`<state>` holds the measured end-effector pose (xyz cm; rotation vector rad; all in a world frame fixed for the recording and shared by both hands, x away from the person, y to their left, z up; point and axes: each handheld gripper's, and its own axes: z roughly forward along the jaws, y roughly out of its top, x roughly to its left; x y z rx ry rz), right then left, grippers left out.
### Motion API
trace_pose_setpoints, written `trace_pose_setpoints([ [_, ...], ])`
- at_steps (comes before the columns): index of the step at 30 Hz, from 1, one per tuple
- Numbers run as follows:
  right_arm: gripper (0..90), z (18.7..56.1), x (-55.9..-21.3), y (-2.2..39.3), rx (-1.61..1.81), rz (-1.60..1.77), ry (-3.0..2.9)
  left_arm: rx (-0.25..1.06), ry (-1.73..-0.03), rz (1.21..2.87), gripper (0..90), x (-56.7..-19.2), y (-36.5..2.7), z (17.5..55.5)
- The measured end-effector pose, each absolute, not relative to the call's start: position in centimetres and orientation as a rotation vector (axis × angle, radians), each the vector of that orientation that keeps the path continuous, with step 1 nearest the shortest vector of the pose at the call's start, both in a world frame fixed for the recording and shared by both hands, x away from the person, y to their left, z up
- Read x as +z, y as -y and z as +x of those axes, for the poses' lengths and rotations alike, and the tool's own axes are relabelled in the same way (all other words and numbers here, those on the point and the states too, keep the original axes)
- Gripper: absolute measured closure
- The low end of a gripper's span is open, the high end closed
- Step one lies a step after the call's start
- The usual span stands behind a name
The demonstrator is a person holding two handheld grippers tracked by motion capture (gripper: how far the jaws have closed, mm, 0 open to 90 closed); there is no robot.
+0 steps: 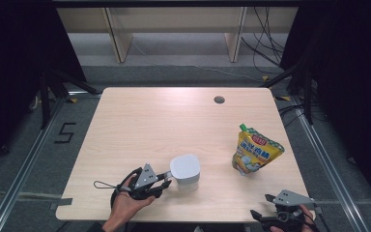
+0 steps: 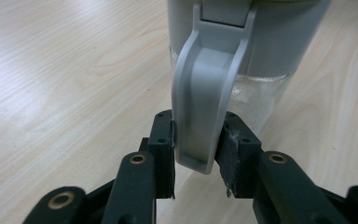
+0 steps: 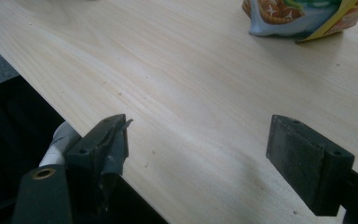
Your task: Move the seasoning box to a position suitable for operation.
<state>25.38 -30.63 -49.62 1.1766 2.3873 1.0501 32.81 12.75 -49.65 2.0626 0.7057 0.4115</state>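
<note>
**Operator:** Nearest me, the right gripper (image 1: 270, 207) hangs at the near right edge of the counter (image 1: 140, 121), its fingers (image 3: 303, 158) spread wide with nothing between them. I'm leaving it idle.

**Partner:** And the left?

**Operator:** The left gripper (image 1: 166, 177) sits near the front, left of centre. Its fingers (image 2: 161, 149) are pinching the grey handle (image 2: 205, 102) of the lidded jug (image 1: 186, 171), low down near the handle's free tip.

**Partner:** Is that grip good enough?

**Operator:** I judge it marginal. The tip is tapered, so I'd want the pads seated higher on the handle and squared to its flat sides before lifting; otherwise the jug may swing or slip out. There seems to be clear liquid inside, so I'd lift slowly and keep it level.

**Partner:** How is the jug oriented?

**Operator:** It stands upright, long axis vertical, the handle pointing left toward my left gripper.

**Partner:** Anything beyond?

**Operator:** A yellow spouted pouch (image 1: 256, 150) stands farther right, well apart from the jug, its green cap tilted up and to the left.
</note>
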Motion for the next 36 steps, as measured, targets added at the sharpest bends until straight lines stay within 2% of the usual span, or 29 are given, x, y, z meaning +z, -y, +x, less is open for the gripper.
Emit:
trace_pose_setpoints([
  [12,21.9,25.4,-49.6,30.6,1.046,1.176,-2.390,0.362,-0.661,2.069,69.0,-49.7,-13.2,33.7],
  [22,21.9,25.5,-49.7,30.7,1.070,1.166,-2.393,0.319,-0.534,2.108,69.0,-49.6,-12.2,32.7],
  [36,21.7,25.3,-49.6,30.8,1.066,1.192,-2.388,0.283,-0.552,2.080,68.7,-49.7,-11.1,31.6],
])
